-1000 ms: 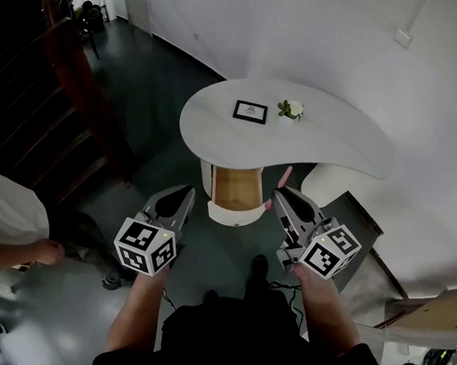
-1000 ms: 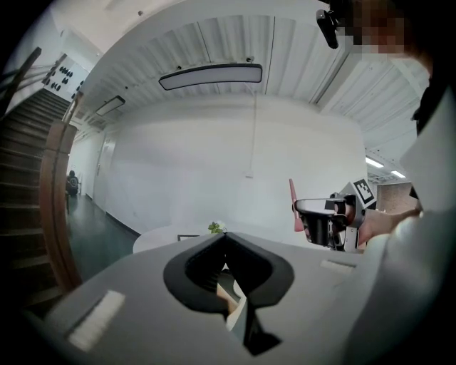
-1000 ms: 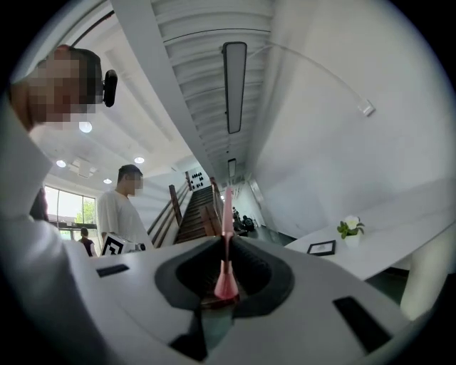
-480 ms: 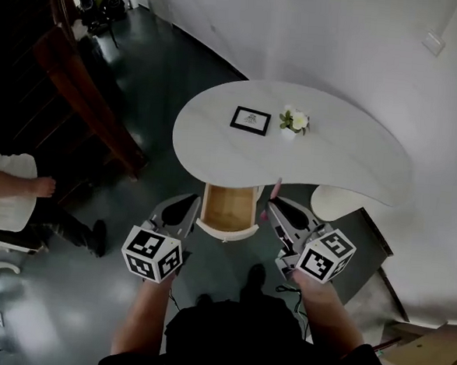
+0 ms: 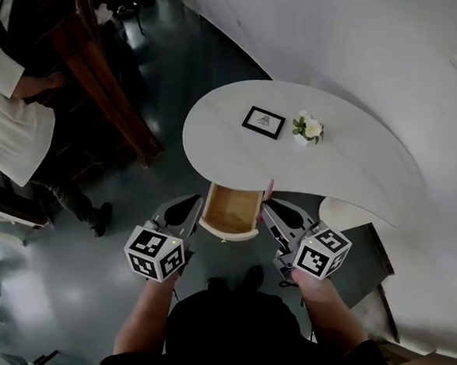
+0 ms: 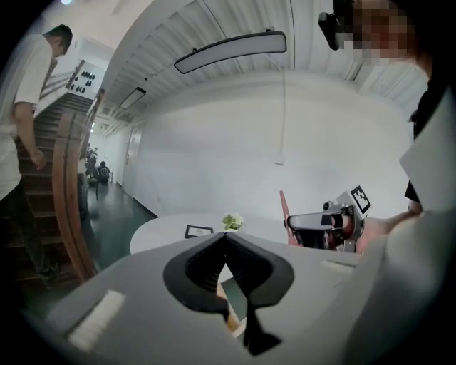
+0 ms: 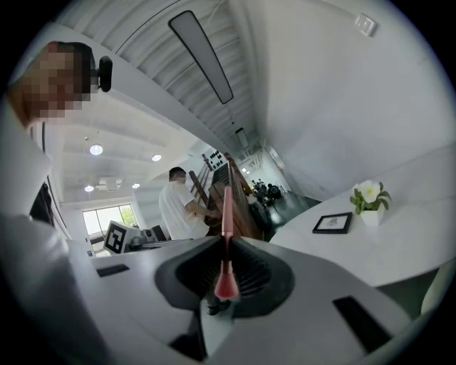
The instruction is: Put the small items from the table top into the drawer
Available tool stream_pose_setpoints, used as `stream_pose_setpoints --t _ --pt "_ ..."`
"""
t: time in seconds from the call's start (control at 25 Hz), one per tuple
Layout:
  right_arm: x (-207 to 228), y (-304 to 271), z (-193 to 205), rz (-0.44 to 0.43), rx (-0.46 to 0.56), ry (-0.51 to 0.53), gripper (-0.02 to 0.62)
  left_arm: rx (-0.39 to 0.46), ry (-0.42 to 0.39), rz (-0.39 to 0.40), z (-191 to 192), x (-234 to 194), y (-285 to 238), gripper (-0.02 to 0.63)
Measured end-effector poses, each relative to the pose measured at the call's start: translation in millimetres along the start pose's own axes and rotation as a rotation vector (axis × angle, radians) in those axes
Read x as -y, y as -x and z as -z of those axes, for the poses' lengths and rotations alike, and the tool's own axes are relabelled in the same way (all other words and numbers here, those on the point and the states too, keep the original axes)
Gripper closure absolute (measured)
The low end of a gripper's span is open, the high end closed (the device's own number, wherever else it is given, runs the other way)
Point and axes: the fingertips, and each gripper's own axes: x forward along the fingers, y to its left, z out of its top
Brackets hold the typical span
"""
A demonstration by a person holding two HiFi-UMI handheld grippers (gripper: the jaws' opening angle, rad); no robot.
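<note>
A white curved table [image 5: 355, 163] carries a small black picture frame [image 5: 264, 122] and a little pot of white flowers [image 5: 306, 129]. Under its near edge a wooden drawer [image 5: 226, 234] stands pulled out, its inside bare. My right gripper [image 5: 266, 208] hovers at the drawer's right side, shut on a thin pink stick [image 5: 269, 190] that points up; in the right gripper view the pink stick [image 7: 226, 235] rises from between the jaws. My left gripper [image 5: 193, 204] hangs at the drawer's left side, and in the left gripper view this gripper [image 6: 226, 237] is shut with nothing in it.
A dark wooden staircase [image 5: 89, 59] runs along the far left, with a person in a white shirt [image 5: 14, 124] beside it. A white wall [image 5: 363, 39] curves behind the table. A white stool [image 5: 343, 213] sits right of the drawer. Dark floor [image 5: 135, 179] surrounds the table.
Both grippers have come closer to the open drawer, the right still holding the pink stick. The person at the left has moved up toward the stairs.
</note>
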Motion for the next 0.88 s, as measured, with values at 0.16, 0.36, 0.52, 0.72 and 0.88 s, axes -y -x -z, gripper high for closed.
stream_pose_setpoints --t 0.16,0.36,0.52,0.72,0.88 --pt "-14 -21 10 -0.009 -0.031 -0.004 0.541 0.017 -0.002 -0.025 1 -17 19 0.595" --pt "-47 -60 19 -0.025 -0.066 0.028 0.541 0.035 0.027 -0.057 12 -52 53 0.595" --pt "-72 -90 34 -0.05 -0.1 0.064 0.541 0.061 0.047 -0.066 24 -72 79 0.595" --pt "-97 -118 51 -0.078 -0.147 0.123 0.541 0.065 0.084 -0.1 45 -98 102 0.595" --pt "-88 -132 57 -0.067 -0.191 0.149 0.541 0.059 0.101 -0.101 51 -114 95 0.595"
